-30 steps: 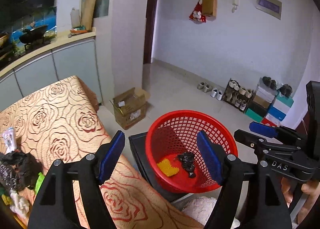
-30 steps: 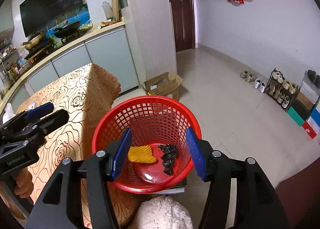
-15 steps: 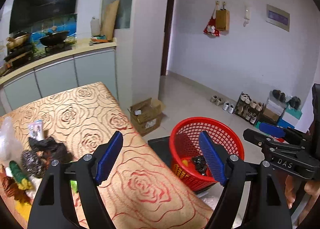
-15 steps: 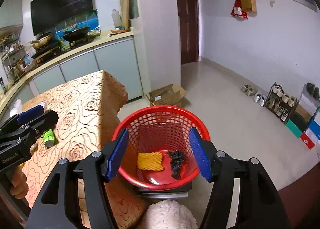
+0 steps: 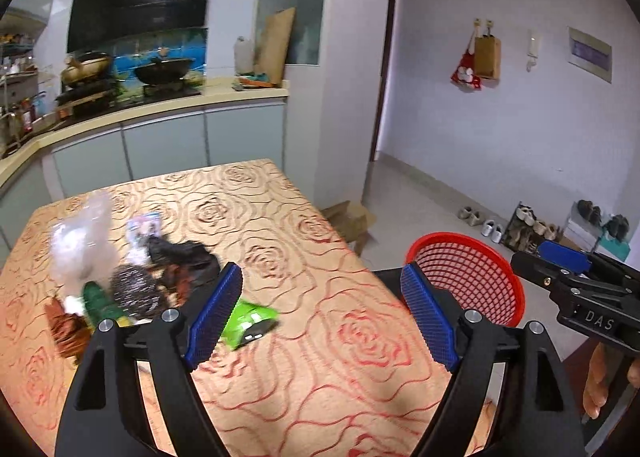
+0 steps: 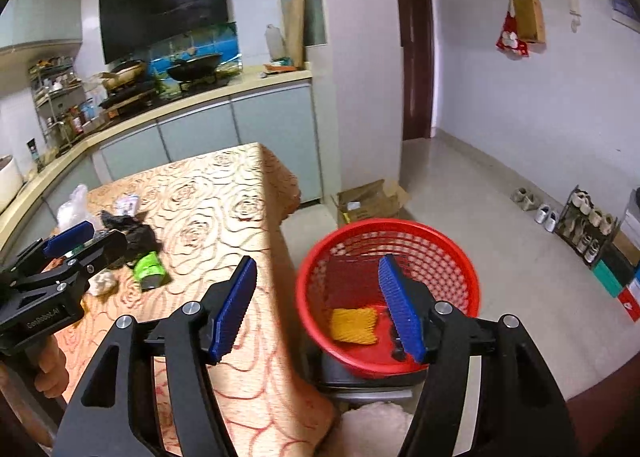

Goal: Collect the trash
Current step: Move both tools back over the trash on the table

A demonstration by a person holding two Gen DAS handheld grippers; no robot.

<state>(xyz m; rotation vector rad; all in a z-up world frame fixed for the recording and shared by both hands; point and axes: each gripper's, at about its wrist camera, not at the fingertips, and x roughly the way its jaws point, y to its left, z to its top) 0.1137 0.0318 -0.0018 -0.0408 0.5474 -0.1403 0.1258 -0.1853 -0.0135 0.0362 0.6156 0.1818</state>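
Just ahead-left of my left gripper (image 5: 320,317), jaws wide and empty, lies the green wrapper (image 5: 248,319), probably slanted; right gripper (image 6: 316,309) gapes over the red basket (image 6: 460,257).

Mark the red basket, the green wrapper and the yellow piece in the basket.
red basket (image 6: 460,257), right wrist view, on its far rim.
green wrapper (image 5: 250,317), left wrist view, on its middle.
yellow piece (image 6: 354,324), right wrist view, on its ridged top.
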